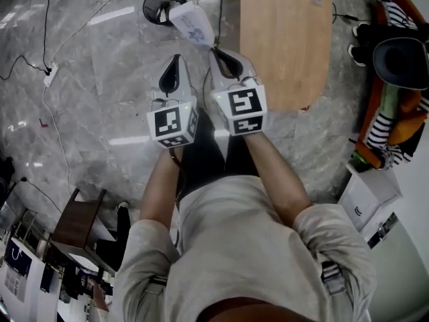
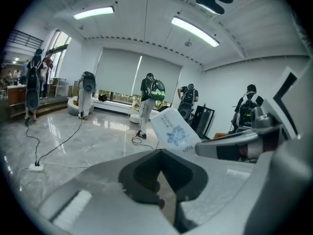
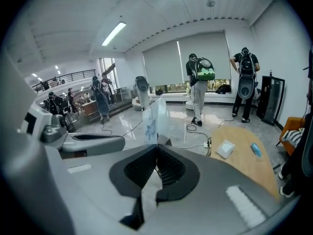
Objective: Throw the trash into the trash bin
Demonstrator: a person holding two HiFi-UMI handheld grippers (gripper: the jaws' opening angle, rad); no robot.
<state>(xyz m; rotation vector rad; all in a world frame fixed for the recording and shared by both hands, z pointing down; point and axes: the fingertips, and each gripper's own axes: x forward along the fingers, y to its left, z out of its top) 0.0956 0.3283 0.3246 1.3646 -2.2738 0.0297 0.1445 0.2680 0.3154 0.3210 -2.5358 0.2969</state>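
In the head view both grippers are held out over the grey marble floor. My right gripper (image 1: 215, 49) is shut on a white packet with blue print (image 1: 192, 23), which sticks out past its tips toward a round black trash bin (image 1: 164, 4) on the floor. The right gripper view shows the packet (image 3: 151, 120) standing edge-on out of the closed jaws (image 3: 156, 147). My left gripper (image 1: 175, 59) hangs just left of it, shut with nothing in it (image 2: 158, 151). The left gripper view shows the packet (image 2: 174, 132) and the right gripper (image 2: 234, 144) to the right.
A wooden table (image 1: 288, 39) lies right of the grippers, with a white pack (image 3: 225, 149) and a blue item (image 3: 255, 150) on it. Cables and a power strip (image 1: 48, 73) cross the floor at left. A dark chair (image 1: 78, 225) stands lower left. Several people stand by the windows.
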